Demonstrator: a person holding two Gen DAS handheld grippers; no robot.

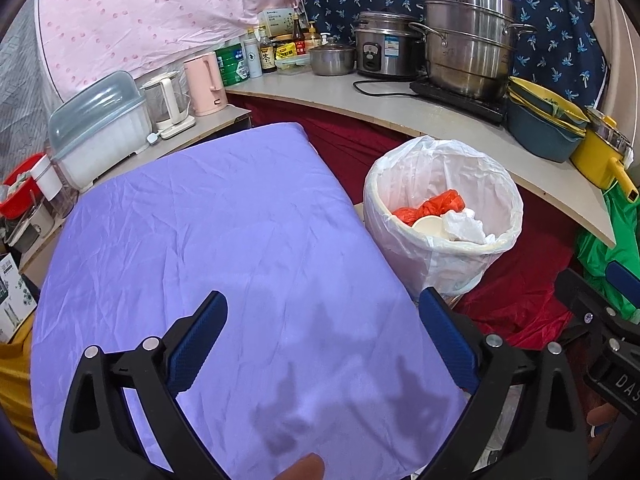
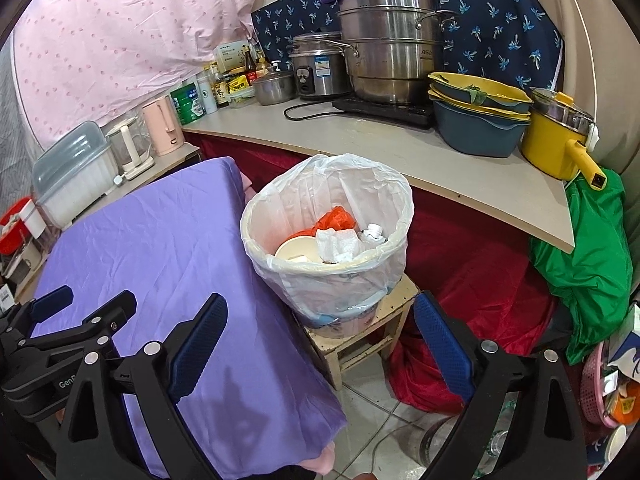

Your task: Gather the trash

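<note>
Purple cloth point(image 1: 208, 248) is seen spread over a table at the left, creased and bare, its near edge cut off by the frame. Along its far left side a lidded dish box point(image 1: 96, 120), a clear kettle point(image 1: 166, 100) and a pink kettle point(image 1: 205, 85) are lined up on a shelf; items further left are cropped and hard to make out. The left gripper point(image 1: 322, 314) is held over the cloth with its jaws spread wide and nothing between them. Just right of the table, a bin lined with a white bag point(image 2: 328, 240) is set on a small wooden stool point(image 2: 360, 332). The trash lies inside it: an orange bag point(image 2: 334, 218), a paper cup point(image 2: 296, 250) and crumpled tissue point(image 2: 336, 246), with whatever lies deeper hidden. The right gripper point(image 2: 320, 314) is held near the bin, jaws equally spread and empty. On the far counter steel pots point(image 2: 390, 52) are stacked, and at the right a green bag point(image 2: 580, 240) is partly hidden by the counter edge.
</note>
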